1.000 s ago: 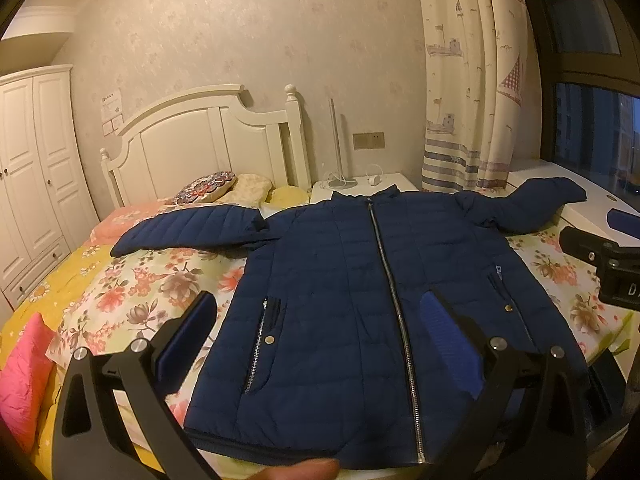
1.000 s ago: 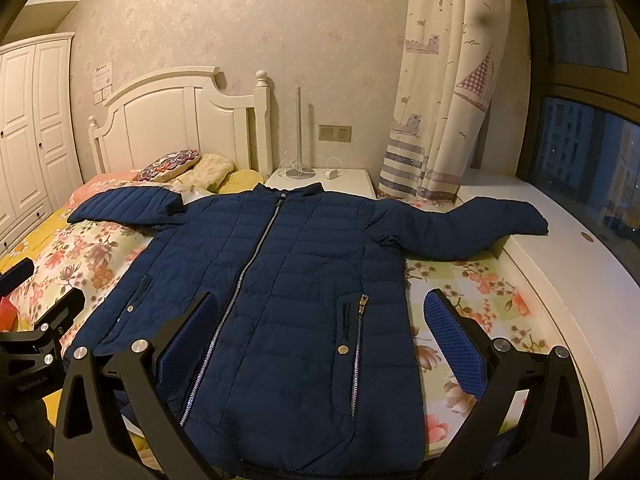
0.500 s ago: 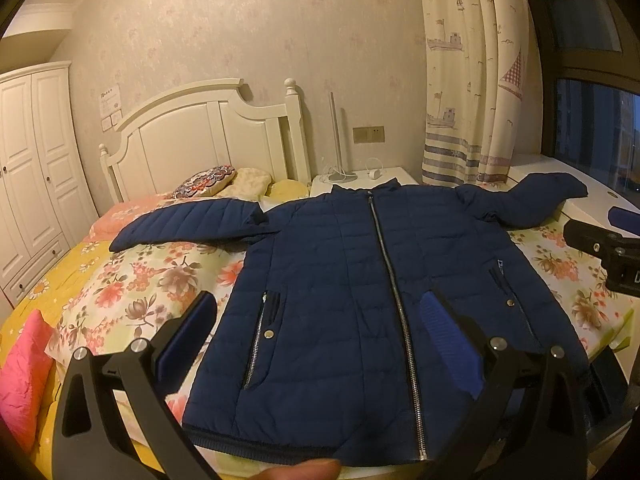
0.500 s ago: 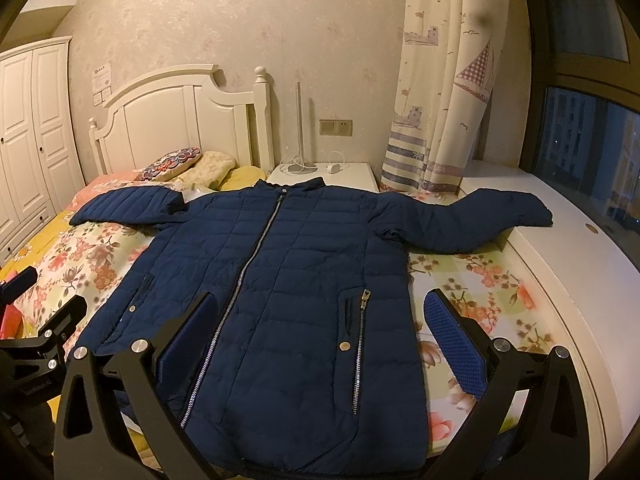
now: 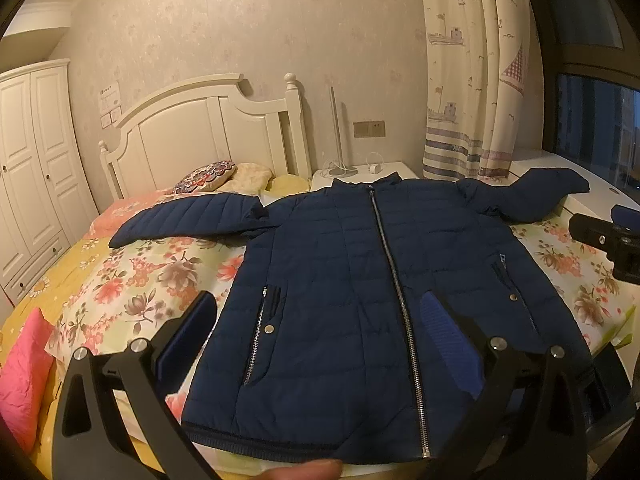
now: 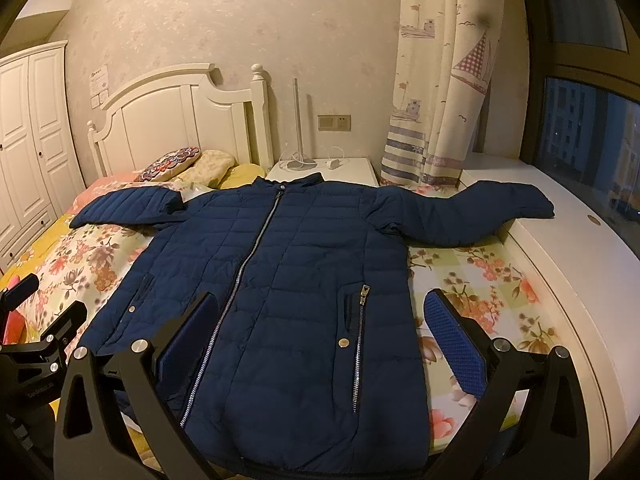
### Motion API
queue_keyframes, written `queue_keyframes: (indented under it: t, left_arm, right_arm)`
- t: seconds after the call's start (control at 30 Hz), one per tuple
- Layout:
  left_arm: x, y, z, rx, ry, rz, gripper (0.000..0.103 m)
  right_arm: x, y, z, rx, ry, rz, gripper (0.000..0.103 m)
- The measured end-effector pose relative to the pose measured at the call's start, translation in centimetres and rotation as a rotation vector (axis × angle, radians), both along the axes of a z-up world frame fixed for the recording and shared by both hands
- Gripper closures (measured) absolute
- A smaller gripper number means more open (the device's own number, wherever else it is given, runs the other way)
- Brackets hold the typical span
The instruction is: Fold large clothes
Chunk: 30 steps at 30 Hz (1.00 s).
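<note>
**Navy puffer jacket lies spread on the bed, both my grippers held wide above its hem**

A navy quilted puffer jacket (image 5: 360,280) lies face up and zipped shut on the floral bedspread (image 5: 132,276), collar toward the white headboard (image 5: 208,128), both sleeves stretched out sideways. From my left wrist camera, my left gripper (image 5: 316,336) hangs over the lower half of the jacket with its blue-padded fingers (image 5: 448,340) spread wide, clasping nothing; a fingertip of the person holding it shows at the bottom edge. One sleeve reaches toward the pillows (image 5: 224,172), the other rests on the white ledge (image 5: 592,196) beneath the window.

From my right wrist camera, my right gripper (image 6: 320,332) likewise stands wide apart and empty over the hem, one finger over the jacket front beside the silver zip (image 6: 240,280), the other over the bedspread just past the jacket's side. The left gripper's black frame shows at that view's left edge. Behind the collar stands a white nightstand (image 6: 352,168) carrying a slim lamp (image 6: 297,128) and a cable. A sailboat-print curtain (image 6: 440,80) hangs to the right, and a white wardrobe (image 5: 32,168) fills the far left.
</note>
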<state>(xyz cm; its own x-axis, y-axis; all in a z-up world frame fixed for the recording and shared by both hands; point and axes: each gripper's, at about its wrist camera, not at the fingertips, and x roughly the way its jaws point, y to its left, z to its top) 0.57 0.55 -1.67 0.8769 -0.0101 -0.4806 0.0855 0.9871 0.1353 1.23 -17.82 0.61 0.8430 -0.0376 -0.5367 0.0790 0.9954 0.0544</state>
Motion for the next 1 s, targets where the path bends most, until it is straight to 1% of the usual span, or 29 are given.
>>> queue_keyframes:
  t: [0.77,1.0]
  left_arm:
    - [-0.1,0.1,-0.3,0.001,0.006,0.0,0.002]
    - [0.3,0.0,-1.0,0.005,0.027,0.002,0.002]
  right_arm:
    - [0.0,-0.1,-0.2,0.004,0.006,0.0,0.004]
    - [0.2,0.0,-1.1,0.007,0.021,0.001,0.004]
